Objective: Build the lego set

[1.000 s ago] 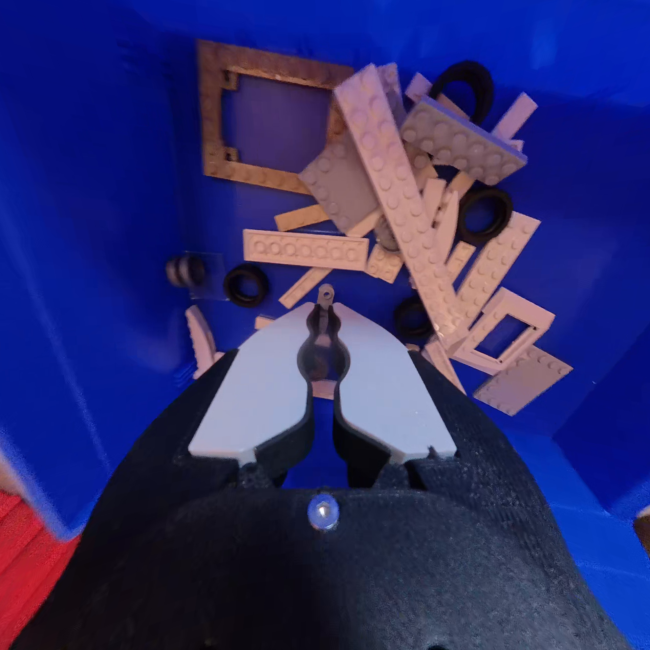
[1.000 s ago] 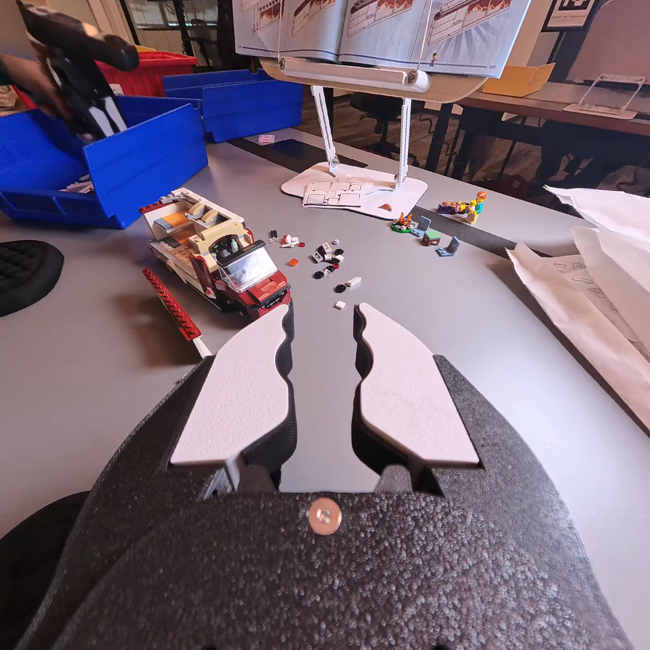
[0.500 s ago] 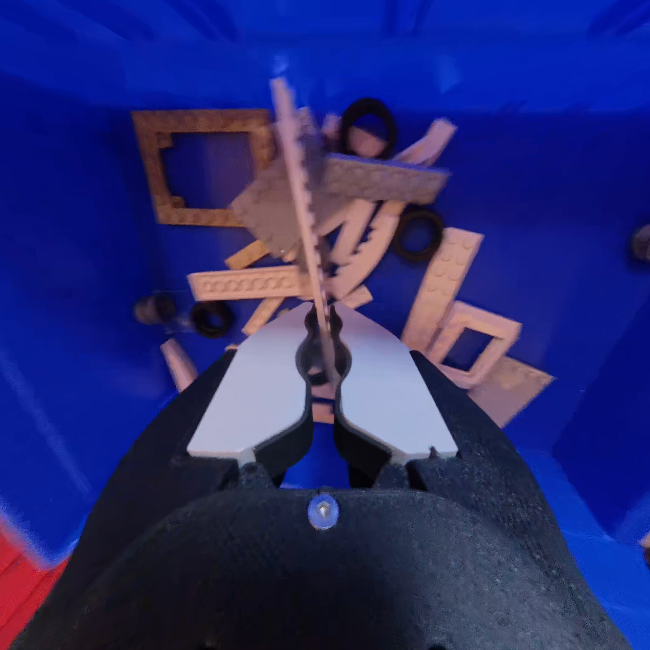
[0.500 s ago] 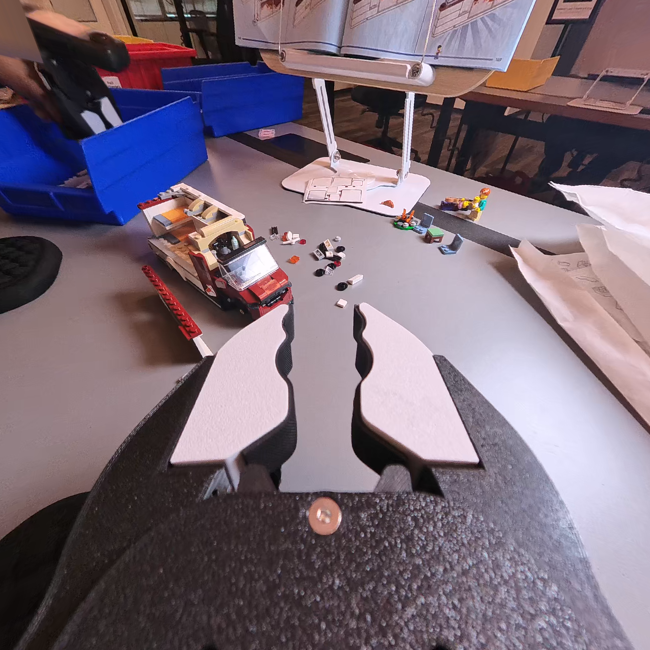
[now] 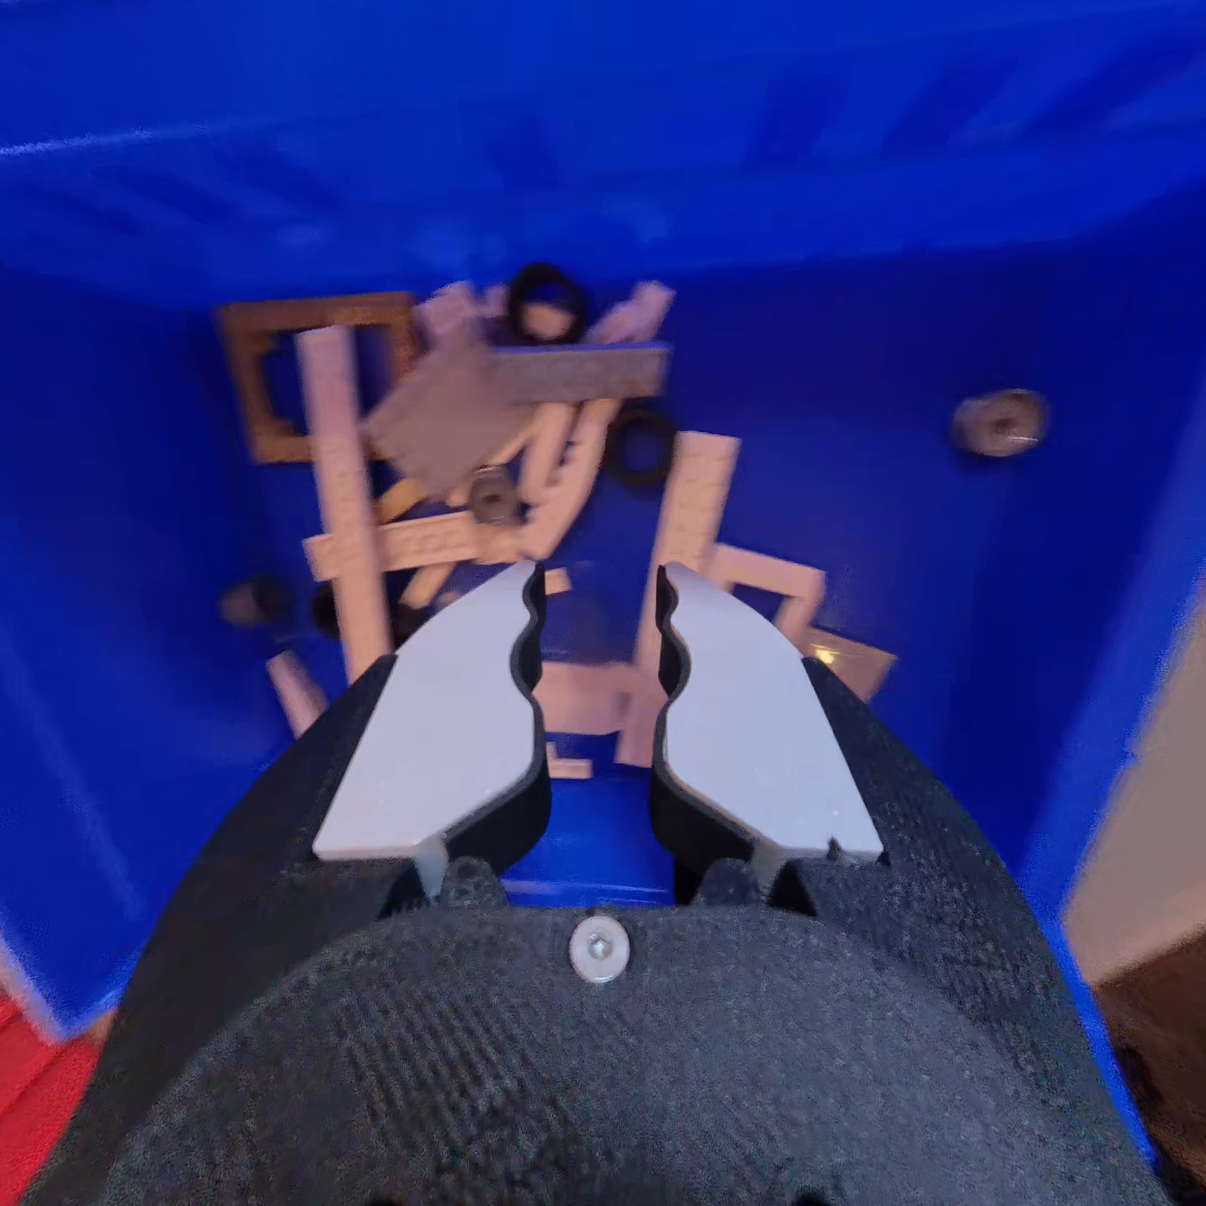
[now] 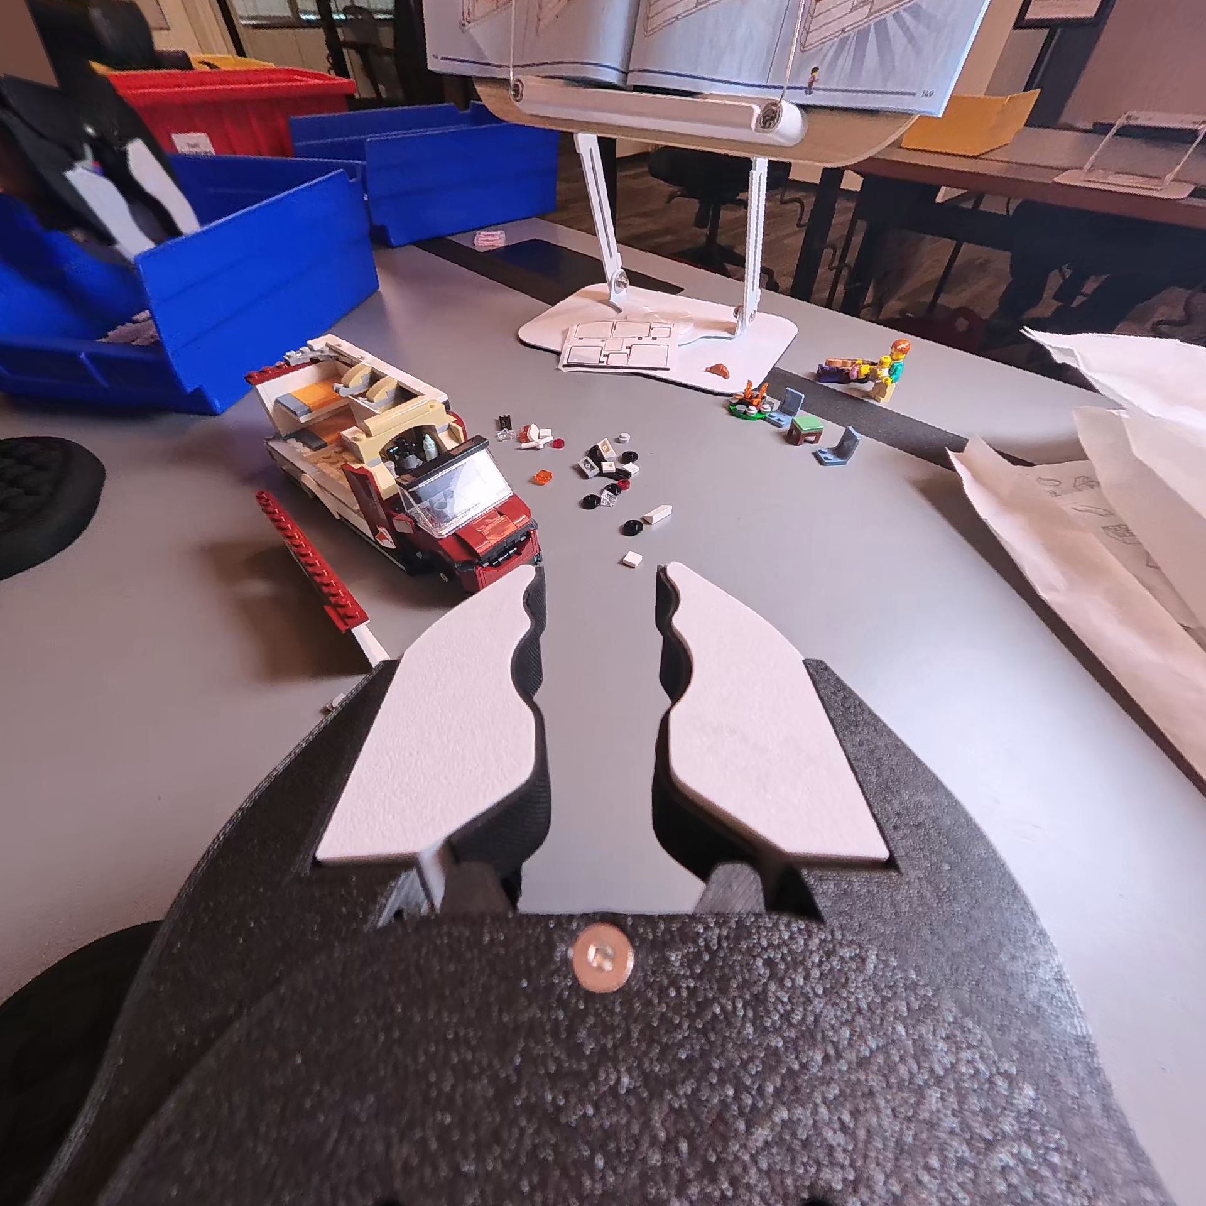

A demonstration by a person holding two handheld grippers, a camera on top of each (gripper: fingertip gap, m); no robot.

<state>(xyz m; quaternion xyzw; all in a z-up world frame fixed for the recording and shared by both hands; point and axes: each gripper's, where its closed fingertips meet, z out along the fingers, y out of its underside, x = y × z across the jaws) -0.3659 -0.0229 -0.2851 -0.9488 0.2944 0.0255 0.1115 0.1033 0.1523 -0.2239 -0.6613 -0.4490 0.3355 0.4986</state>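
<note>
My left gripper (image 5: 597,577) is open and empty inside a blue bin (image 5: 587,163), above a pile of white and grey plates. A long white plate (image 5: 336,483) lies at the pile's left, across a brown frame (image 5: 261,391). A white frame (image 5: 770,587) lies just right of my fingertips, and black tyres (image 5: 643,457) are scattered among the plates. The view is blurred. My right gripper (image 6: 597,574) is open and empty, low over the grey table, just right of the nose of a dark red and tan brick truck (image 6: 404,470). The right wrist view shows the left gripper (image 6: 130,196) in the bin (image 6: 261,280).
A long dark red plate (image 6: 307,561) lies left of the truck. Small loose pieces (image 6: 607,470) and a white tile (image 6: 632,558) lie ahead of my right fingertips. A white book stand (image 6: 659,326) stands behind them, with paper bags (image 6: 1109,522) at right and a black pad (image 6: 32,502) at left. Spacing between my two grippers at the tips: around 50 centimeters. From my left tips it is roughly 8 centimeters to the long white plate (image 5: 336,483); from my right, 55 centimeters.
Half a second ago my left pads were shut on the long white plate, held on edge. Now they are open and the plate lies at the pile's left. The right gripper has barely moved.
</note>
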